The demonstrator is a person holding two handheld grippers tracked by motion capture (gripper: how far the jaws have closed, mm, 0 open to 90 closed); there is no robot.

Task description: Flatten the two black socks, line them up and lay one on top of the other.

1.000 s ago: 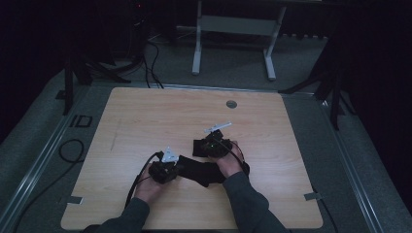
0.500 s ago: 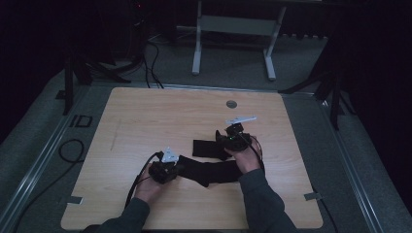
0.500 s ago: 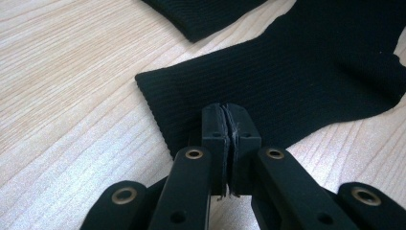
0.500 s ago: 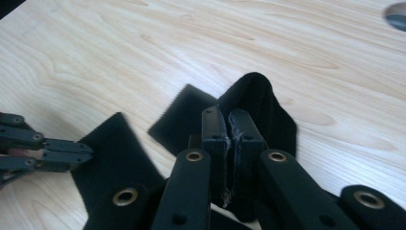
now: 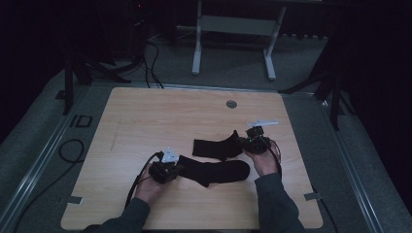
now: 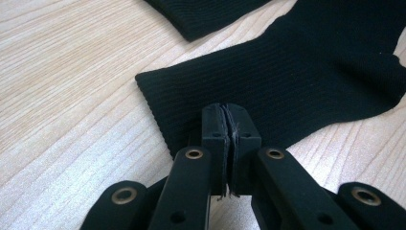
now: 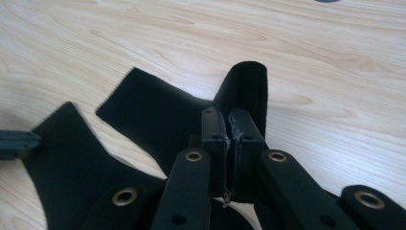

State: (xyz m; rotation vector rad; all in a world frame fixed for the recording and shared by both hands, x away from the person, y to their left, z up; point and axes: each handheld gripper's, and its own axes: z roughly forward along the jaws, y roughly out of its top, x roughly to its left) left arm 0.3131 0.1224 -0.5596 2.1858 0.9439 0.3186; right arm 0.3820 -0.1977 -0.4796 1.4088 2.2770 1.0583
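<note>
The left gripper (image 5: pixel 171 168) pinches the cuff of the near sock (image 5: pixel 216 171), and the right gripper (image 5: pixel 250 138) is clamped on the far sock (image 5: pixel 214 147) (toe end, I think). The step looks like pairing them; next, the right gripper should lay its sock along the one beside it.

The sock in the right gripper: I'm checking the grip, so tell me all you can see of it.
The far sock is black, ribbed knit, limp. It lies mostly flat on the wooden table, cuff toward the table's left, apart from the near sock. Its right end is lifted and folded, pinched in the shut right gripper.
</note>
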